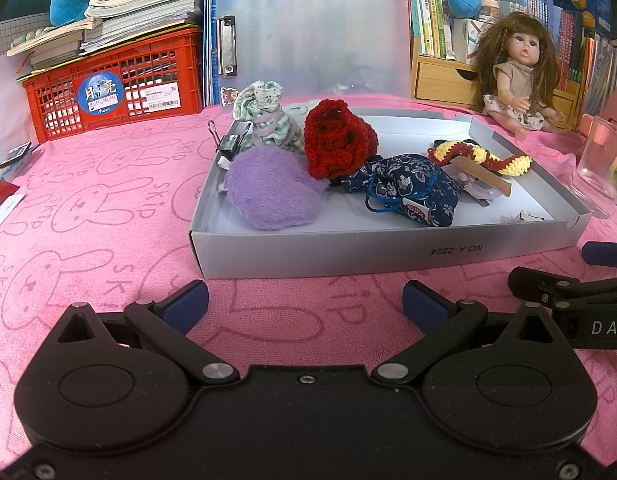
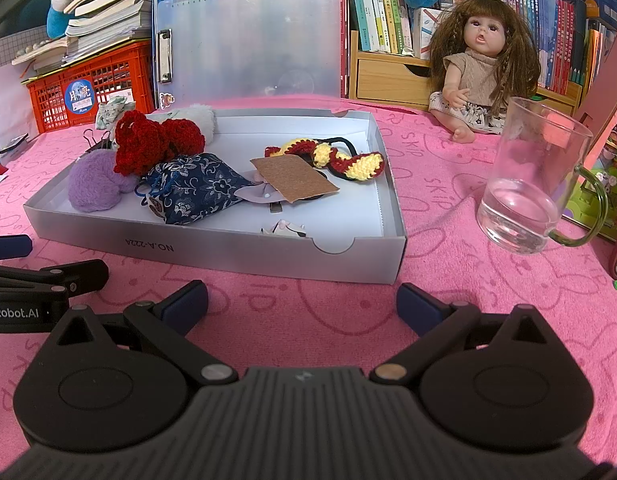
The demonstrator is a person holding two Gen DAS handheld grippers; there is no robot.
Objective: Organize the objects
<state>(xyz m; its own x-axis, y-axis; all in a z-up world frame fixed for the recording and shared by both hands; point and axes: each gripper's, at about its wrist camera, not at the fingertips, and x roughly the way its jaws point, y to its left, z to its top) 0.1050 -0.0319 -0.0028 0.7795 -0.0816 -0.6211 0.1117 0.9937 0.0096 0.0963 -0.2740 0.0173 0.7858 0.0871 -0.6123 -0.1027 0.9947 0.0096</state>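
Blue-padded, your left tool [image 1: 305,306] and right tool [image 2: 302,303] both sit spread and empty over the pink surface [image 2: 448,280]. Just ahead, grey box [image 2: 212,254] holds purple pouch [image 1: 270,188], red crochet piece [image 1: 336,142], navy floral pouch [image 2: 196,192]. Glass mug [image 2: 536,176] stands right of it.

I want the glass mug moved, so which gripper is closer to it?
Right. The right gripper sits open just left of the mug; the left gripper, also open, is farther left, facing the box.

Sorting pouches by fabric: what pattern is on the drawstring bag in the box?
Dark blue drawstring bag with a white floral print, clearest in the right wrist view.
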